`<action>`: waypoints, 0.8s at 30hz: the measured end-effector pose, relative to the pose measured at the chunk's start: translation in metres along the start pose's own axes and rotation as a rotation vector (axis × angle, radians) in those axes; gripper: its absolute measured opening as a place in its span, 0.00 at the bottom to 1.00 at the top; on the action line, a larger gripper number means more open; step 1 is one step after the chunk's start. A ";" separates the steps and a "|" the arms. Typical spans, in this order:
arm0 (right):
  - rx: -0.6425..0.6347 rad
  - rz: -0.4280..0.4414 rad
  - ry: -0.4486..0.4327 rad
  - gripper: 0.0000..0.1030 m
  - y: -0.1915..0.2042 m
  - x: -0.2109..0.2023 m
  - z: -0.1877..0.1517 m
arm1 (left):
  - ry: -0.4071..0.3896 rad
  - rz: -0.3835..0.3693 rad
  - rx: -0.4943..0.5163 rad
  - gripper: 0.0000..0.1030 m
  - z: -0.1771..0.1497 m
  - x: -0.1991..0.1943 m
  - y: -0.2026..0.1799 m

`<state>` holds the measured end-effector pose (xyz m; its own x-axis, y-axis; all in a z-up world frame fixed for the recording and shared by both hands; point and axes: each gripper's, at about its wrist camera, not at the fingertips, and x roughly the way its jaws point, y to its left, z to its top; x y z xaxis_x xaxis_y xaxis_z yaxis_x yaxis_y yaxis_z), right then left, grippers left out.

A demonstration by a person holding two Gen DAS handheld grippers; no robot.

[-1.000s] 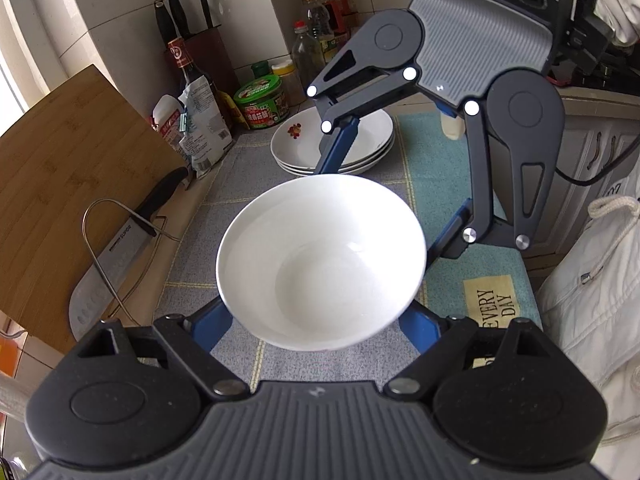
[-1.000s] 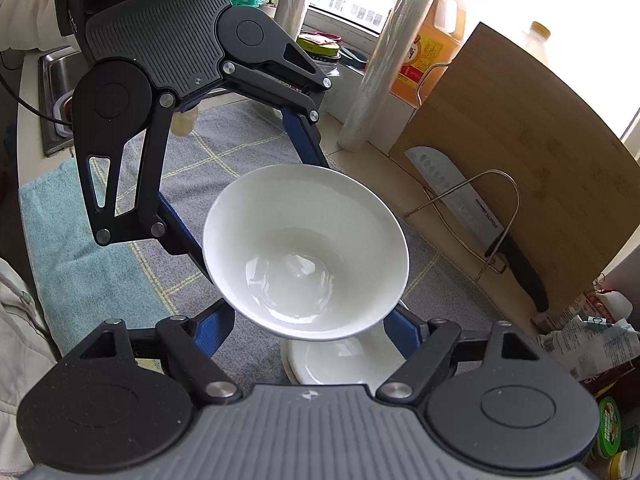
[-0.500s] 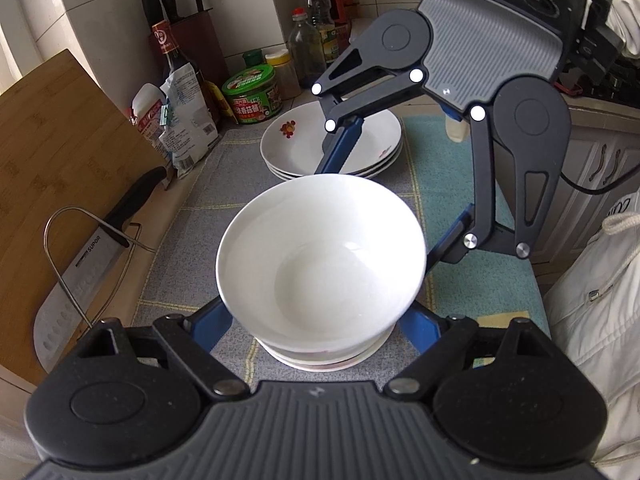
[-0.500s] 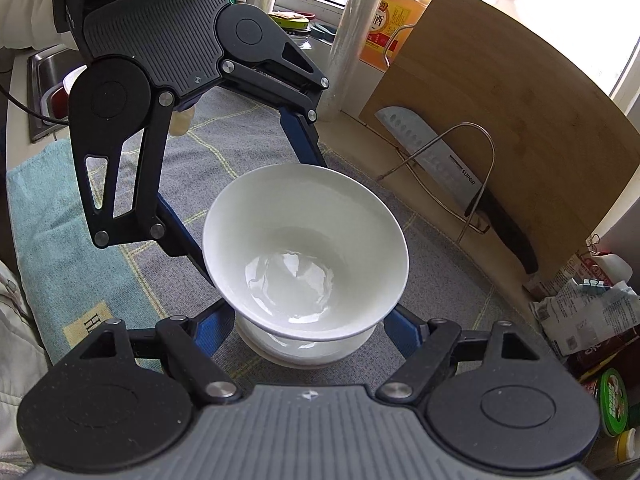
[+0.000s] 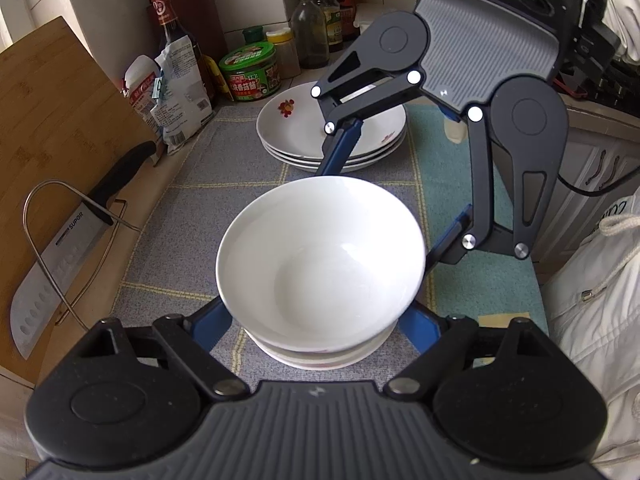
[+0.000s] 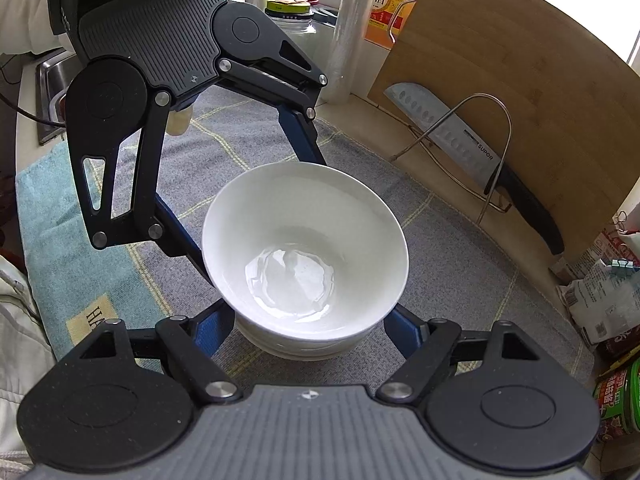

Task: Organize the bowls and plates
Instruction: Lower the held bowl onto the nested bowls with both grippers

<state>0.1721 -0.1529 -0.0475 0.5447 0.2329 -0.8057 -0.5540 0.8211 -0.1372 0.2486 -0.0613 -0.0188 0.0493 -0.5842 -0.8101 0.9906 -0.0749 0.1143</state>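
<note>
Both tongs, left tongs (image 5: 320,320) and right tongs (image 6: 310,320), squeeze 1 white bowl (image 5: 320,256) from 2 sides, right above other bowls (image 5: 320,354). Plates (image 5: 332,136) are stacked already. Letting go is left.

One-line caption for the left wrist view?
Both grippers' jaws hold a white bowl over stacked bowls, plates behind.

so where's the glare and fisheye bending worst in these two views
Right wrist view: window blown out at top right, bright reflections inside the white bowl. Left wrist view: even light, no glare in the bowl; cutting board edge bows at the left rim. Both sharp.
</note>
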 end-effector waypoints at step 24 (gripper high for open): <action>0.026 0.010 0.012 0.83 0.000 0.008 -0.002 | 0.021 -0.017 -0.007 0.87 -0.002 0.010 0.003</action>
<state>0.1750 -0.1519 -0.0554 0.5319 0.2350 -0.8136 -0.5426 0.8322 -0.1144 0.2521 -0.0660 -0.0273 0.0351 -0.5656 -0.8240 0.9922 -0.0790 0.0964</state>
